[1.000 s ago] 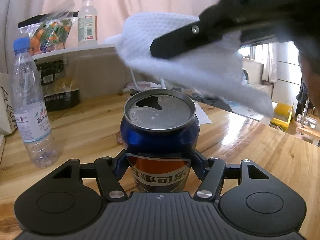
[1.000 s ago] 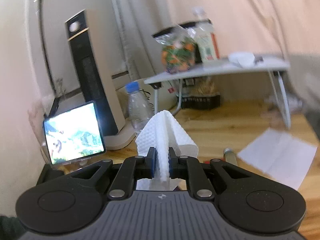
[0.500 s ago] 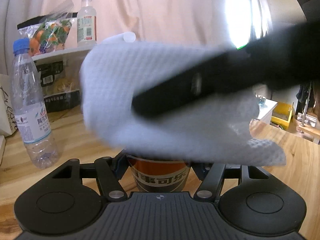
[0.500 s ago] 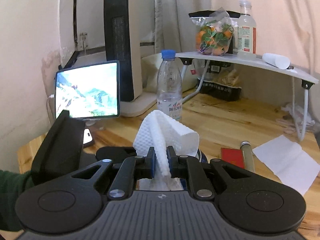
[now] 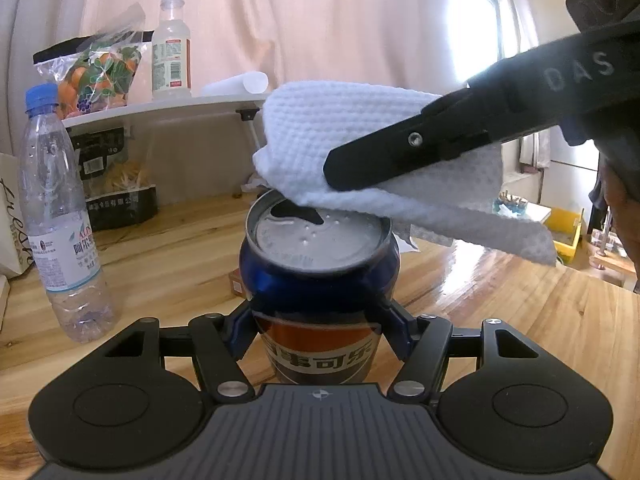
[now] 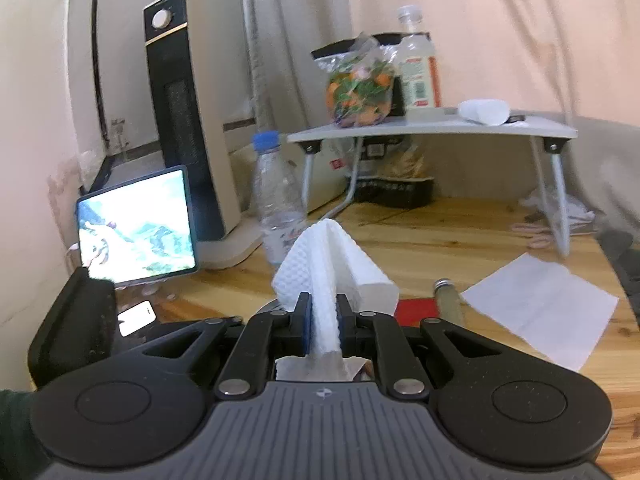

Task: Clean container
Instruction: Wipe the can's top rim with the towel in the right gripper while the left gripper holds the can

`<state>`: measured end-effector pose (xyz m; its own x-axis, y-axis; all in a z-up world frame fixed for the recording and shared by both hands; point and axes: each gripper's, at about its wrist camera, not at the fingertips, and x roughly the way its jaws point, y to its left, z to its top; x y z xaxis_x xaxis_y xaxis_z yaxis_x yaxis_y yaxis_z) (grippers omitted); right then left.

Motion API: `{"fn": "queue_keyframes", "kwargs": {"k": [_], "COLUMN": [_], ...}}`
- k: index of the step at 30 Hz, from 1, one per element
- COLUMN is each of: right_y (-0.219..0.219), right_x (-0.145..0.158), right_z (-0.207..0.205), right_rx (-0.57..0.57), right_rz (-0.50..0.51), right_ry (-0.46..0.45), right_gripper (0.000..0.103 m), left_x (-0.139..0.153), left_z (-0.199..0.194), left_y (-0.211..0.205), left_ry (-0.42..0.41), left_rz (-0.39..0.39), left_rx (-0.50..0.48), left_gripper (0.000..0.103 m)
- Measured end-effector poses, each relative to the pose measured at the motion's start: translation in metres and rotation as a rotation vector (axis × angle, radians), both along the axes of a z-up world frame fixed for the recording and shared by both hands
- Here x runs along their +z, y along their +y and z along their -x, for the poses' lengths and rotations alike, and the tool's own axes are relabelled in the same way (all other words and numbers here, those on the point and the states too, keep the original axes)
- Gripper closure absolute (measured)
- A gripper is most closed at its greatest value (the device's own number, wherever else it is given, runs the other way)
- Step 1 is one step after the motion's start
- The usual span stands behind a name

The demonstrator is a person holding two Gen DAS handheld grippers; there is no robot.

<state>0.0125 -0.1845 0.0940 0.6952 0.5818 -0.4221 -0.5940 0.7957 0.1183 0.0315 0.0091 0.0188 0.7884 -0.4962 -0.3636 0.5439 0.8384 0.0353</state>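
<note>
White paper towel (image 5: 344, 140) pinched by right gripper (image 6: 322, 326) over can (image 5: 318, 280); left gripper (image 5: 318, 320) clamps can.

Two bottles (image 5: 60, 216) (image 5: 171, 48), one can (image 5: 318, 280), two paper towels (image 5: 360, 152) (image 6: 540, 312) (one lying flat)

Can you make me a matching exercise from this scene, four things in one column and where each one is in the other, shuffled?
Things:
1. soda can
2. paper towel
3. water bottle
4. bag of oranges

Places:
A. on the small folding table
B. standing on the wooden tabletop
C. clamped in the right gripper
D. clamped in the left gripper

Pairs: 1-D, 2-C, 3-B, 4-A
</note>
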Motion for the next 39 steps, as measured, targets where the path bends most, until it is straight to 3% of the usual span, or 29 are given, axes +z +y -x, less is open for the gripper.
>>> {"fn": "queue_keyframes", "kwargs": {"k": [12, 22, 32, 39], "right_y": [0.021, 0.03, 0.027, 0.055], "right_x": [-0.002, -0.005, 0.017, -0.004], "right_z": [0.016, 0.018, 0.029, 0.031], "right_rx": [0.105, 0.214, 0.086, 0.134], "right_rz": [0.063, 0.074, 0.106, 0.191], "right_ry": [0.036, 0.174, -0.062, -0.085], "right_gripper": [0.088, 0.088, 0.088, 0.088], "left_x": [0.0, 0.0, -0.001, 0.001], "left_z": [-0.001, 0.0, 0.001, 0.004], "left_y": [0.004, 0.005, 0.003, 0.005], "left_ry": [0.009, 0.003, 0.016, -0.008], "left_rz": [-0.003, 0.002, -0.006, 0.011], "left_rx": [0.014, 0.01, -0.023, -0.032], "left_gripper": [0.037, 0.036, 0.036, 0.036]}}
